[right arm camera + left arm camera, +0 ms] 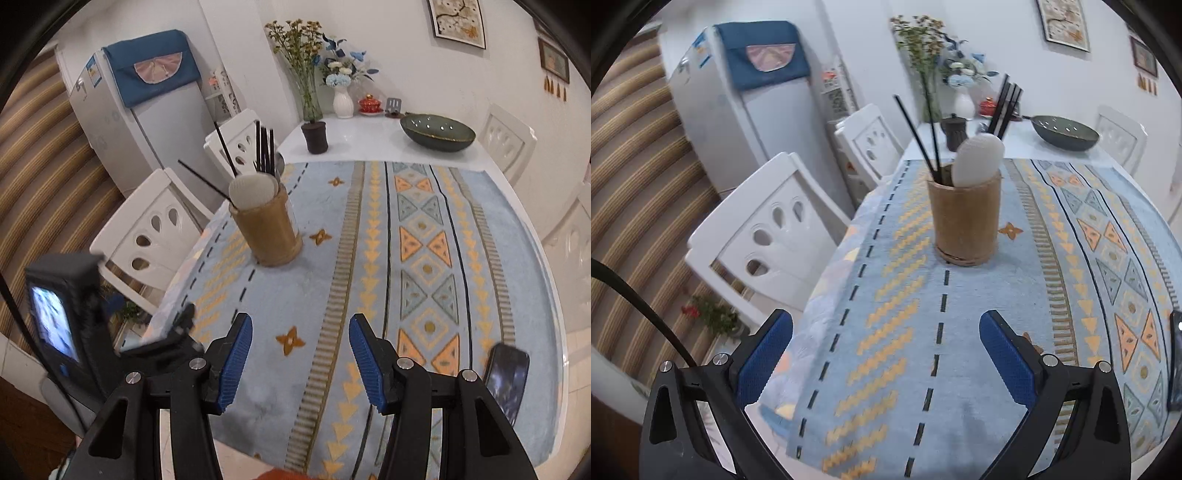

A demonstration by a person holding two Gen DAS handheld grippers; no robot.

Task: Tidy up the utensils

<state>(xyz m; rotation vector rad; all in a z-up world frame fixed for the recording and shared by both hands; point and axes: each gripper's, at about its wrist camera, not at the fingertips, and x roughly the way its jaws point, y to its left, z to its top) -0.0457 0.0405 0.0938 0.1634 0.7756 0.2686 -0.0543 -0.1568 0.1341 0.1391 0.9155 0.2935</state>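
A: so what's been put in the tan cylindrical bamboo holder (966, 218)?

B: thin black chopsticks (919, 138) and a white ridged plastic scoop (977, 158) are stood in it, upright-ish. It's seen straight ahead of the left gripper (886, 354), whose blue pads are spread wide with nothing between.

A: and the right gripper (301, 363)?

B: parted about halfway, empty too. The holder is ahead and left of it, on the blue patterned cloth (369, 258).

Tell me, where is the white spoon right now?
The white spoon stands bowl-up in the bamboo holder beside the black chopsticks, on the patterned cloth near the table's left edge in both views, by the white chairs.
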